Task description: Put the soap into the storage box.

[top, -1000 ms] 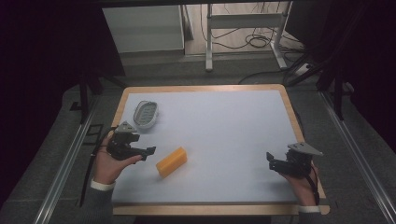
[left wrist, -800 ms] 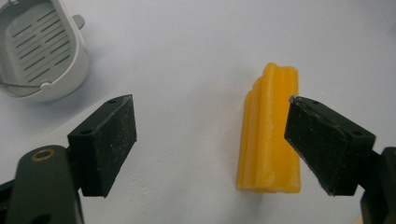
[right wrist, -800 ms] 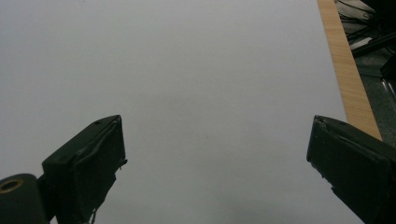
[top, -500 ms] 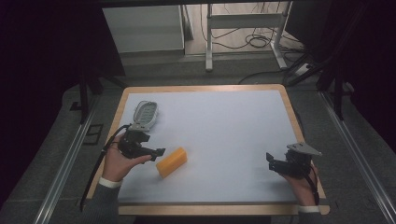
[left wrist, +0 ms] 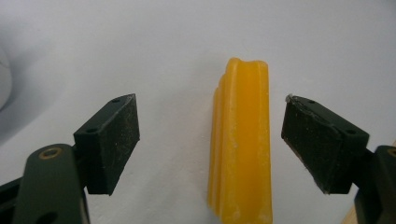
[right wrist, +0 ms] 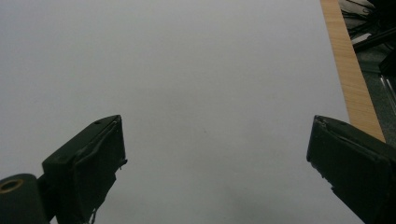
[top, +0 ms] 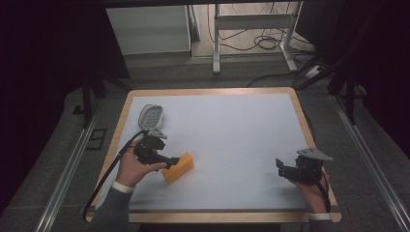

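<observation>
The yellow block point(left wrist: 243, 140) is framed by the parted jaws of the left gripper point(left wrist: 210, 140), untouched by either. The right gripper point(right wrist: 217, 168) is held spread wide over bare table point(right wrist: 187, 70).

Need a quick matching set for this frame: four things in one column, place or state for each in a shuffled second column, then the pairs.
Things:
1. yellow block
2. grey dish
3. left gripper
4. right gripper

Place or state:
A. open over bare table near the right edge
B. far left of the table, beyond the left hand
C. open, with a jaw on each side of the block
D. lying on the table between two open jaws

Pairs: 1-D, 2-B, 3-C, 4-A
</observation>
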Motion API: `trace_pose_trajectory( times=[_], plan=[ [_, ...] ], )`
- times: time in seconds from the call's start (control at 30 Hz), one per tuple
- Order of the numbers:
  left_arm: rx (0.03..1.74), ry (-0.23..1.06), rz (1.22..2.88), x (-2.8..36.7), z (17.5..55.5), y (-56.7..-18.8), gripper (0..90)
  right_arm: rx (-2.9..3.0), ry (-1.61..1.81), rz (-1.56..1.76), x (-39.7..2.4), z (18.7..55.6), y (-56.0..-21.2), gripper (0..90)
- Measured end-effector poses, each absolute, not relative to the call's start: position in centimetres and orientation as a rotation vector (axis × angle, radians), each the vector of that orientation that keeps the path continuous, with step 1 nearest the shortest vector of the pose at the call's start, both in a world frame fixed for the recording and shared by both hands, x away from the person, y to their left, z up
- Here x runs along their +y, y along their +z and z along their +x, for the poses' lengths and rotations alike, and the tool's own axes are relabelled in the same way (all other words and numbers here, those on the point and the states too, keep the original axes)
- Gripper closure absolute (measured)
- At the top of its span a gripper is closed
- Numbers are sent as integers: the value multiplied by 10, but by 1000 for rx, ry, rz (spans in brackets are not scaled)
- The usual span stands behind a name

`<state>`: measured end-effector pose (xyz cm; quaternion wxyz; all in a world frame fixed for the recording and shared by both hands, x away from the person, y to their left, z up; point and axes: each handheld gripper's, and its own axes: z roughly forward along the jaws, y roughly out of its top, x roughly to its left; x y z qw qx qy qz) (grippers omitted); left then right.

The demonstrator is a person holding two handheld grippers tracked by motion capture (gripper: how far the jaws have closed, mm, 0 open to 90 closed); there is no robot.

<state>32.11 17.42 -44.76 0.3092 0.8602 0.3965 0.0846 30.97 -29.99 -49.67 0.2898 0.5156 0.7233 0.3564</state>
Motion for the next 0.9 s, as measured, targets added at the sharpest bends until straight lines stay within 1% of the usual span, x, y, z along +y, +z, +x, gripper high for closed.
trace_pose_trajectory(
  times=[0.33,0.67,0.9],
  plan=[
    [1052,193,2349,157,325,-465,204,1937,943,1377,-299,310,-498,44],
    [1041,160,2410,144,329,-481,273,1942,934,1378,-299,311,-500,43],
    [1041,136,2443,139,329,-488,339,1944,931,1378,-299,311,-501,43]
  ],
)
